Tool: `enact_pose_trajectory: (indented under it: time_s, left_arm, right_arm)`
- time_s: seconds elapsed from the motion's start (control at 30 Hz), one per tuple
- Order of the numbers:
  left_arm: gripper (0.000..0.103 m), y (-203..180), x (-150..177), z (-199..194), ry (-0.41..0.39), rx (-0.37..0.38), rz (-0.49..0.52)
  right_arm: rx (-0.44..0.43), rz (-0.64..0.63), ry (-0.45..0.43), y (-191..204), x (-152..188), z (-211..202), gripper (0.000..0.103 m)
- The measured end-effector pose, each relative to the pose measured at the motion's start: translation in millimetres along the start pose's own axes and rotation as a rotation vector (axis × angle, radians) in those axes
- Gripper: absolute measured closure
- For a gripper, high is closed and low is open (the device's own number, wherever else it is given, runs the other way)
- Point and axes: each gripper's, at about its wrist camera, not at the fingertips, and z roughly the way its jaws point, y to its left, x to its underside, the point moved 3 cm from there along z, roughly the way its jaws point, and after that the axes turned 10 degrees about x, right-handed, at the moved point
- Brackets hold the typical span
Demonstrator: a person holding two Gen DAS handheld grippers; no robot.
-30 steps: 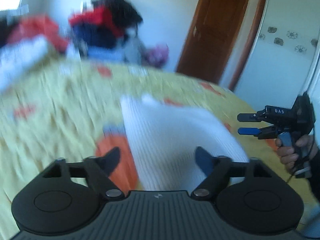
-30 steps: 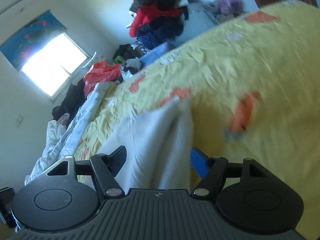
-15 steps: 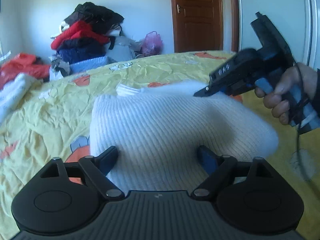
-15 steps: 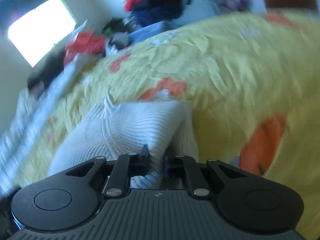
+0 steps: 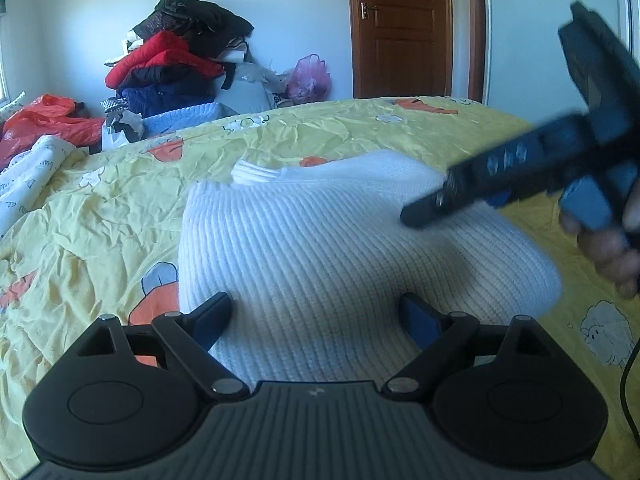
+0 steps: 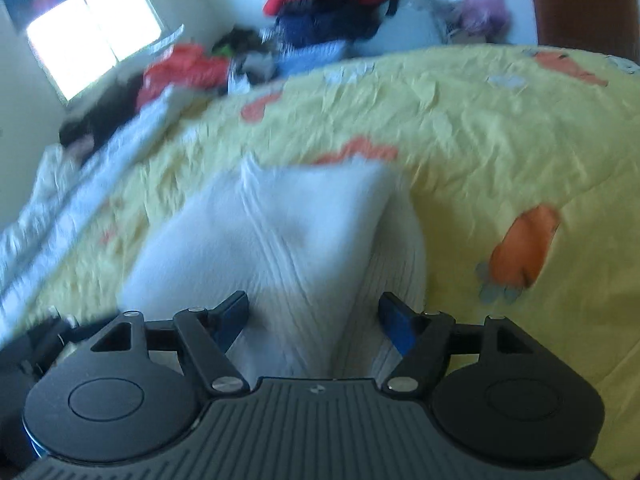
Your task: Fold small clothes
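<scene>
White knit sweater (image 5: 320,248) lies folded on yellow bedspread (image 5: 100,216). Right gripper (image 6: 314,316) fingers, pinched on sweater's edge half second ago, have just been opening: fold released, nothing gripped. Left gripper (image 5: 320,316) fingers wide, over sweater's near edge. Fold apparently placed.

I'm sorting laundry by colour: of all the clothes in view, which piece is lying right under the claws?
The white ribbed sweater on the yellow bedspread; the red, black and blue clothes are heaped beyond the bed.

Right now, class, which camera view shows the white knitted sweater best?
The left wrist view: the white knitted sweater is sharp, its ribbing and outline clear on the yellow bedspread. The right wrist view shows it motion-blurred, folded between open jaws.
</scene>
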Motion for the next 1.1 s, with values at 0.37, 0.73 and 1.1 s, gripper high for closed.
enact_pose_trajectory:
  time_s: [0.37, 0.73, 1.1]
  left_arm:
    - [0.010, -11, -4, 4, 0.004, -0.023, 0.025]
    - [0.009, 23, 6, -48, -0.089, -0.123, 0.066]
    - [0.009, -2, 0, -13, -0.012, 0.037, 0.049]
  right_arm:
    - [-0.084, 0.030, -0.045, -20, 3, 3, 0.083]
    - [-0.115, 0.227, -0.095, -44, -18, -23, 0.038]
    - [-0.089, 0.117, -0.040, -19, -52, 17, 0.087]
